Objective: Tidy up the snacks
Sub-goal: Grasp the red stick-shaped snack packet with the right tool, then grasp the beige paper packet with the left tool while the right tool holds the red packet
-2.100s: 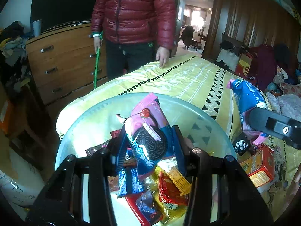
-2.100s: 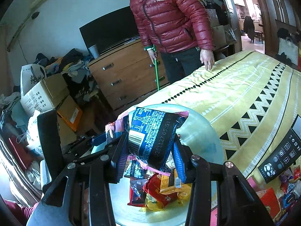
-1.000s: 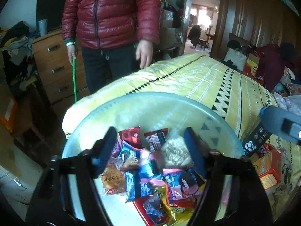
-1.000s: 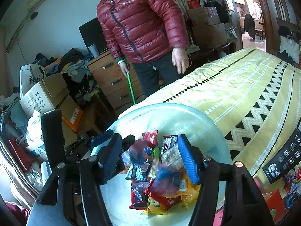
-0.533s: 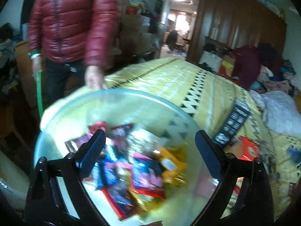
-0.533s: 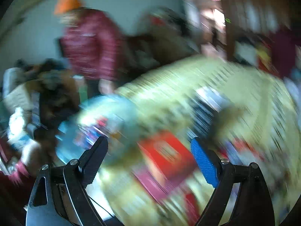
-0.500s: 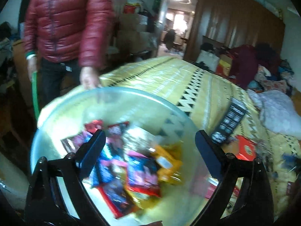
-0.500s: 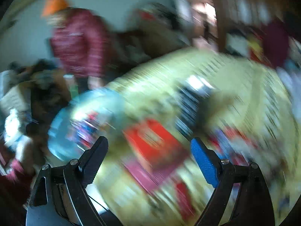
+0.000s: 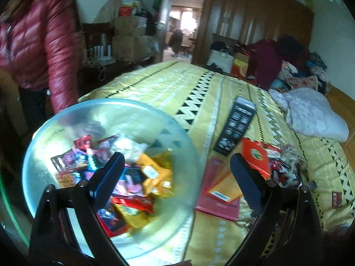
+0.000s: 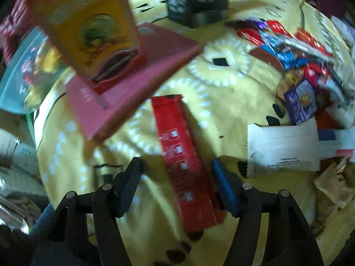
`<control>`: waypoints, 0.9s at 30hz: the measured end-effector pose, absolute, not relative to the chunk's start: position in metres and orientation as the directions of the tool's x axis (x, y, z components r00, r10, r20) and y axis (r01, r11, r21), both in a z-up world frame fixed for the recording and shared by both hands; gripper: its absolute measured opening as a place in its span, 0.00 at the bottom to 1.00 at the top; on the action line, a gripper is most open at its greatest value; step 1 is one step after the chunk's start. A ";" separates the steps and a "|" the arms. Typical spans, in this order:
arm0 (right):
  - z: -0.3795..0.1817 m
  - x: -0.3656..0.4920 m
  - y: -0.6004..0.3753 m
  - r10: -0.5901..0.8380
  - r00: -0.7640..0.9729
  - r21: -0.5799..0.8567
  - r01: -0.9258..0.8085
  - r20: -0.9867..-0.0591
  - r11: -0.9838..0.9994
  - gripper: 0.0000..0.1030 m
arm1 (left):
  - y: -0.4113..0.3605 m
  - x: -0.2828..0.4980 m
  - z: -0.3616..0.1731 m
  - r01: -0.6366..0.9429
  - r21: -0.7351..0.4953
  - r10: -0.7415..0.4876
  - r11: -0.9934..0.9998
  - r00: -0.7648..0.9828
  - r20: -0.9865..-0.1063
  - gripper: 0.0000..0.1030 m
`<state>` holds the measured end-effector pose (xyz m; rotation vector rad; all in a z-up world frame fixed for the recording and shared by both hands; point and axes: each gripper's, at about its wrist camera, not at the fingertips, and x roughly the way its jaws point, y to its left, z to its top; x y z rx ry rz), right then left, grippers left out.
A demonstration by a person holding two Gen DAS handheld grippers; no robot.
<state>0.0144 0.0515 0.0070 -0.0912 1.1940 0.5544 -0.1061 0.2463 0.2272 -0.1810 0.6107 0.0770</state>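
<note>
Holding mixed snack packets (image 9: 133, 177) — clear bowl (image 9: 44, 133) on bedspread (image 9: 168, 88).

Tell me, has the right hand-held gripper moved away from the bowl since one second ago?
Yes. The right hand-held gripper left the bowl, now at the far left edge, and is over the bedspread, its closing jaws astride a red pack.

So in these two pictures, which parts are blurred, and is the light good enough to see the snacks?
Left wrist view: the snacks in the clear bowl are smeared, while the black box on the yellow bedspread stays fairly sharp; the light is dim but even. Right wrist view: blur is stronger toward the edges, the red pack between the closing fingers is readable, and the corners are dark.
</note>
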 end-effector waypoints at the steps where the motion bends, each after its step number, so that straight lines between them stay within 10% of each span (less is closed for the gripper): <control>1: 0.008 0.015 0.047 0.352 0.275 0.211 -0.433 -0.895 0.876 0.48 | 0.238 -0.105 0.228 -0.110 -0.140 0.009 0.984 0.816 -0.578 0.94; 4: 0.018 0.006 0.031 0.372 0.314 0.231 -0.405 -0.874 0.885 0.33 | 0.205 -0.103 0.228 -0.044 -0.119 -0.033 0.992 0.814 -0.581 0.94; 19: 0.062 -0.089 -0.191 0.269 0.562 0.319 -0.010 -0.782 0.948 0.32 | 0.010 -0.049 0.127 0.436 -0.175 -0.415 0.883 0.548 -0.726 0.89; 27: 0.031 -0.106 -0.220 0.310 0.556 0.398 0.041 -0.771 0.916 0.32 | -0.038 0.004 0.045 0.462 -0.123 -0.360 0.878 0.468 -0.807 0.90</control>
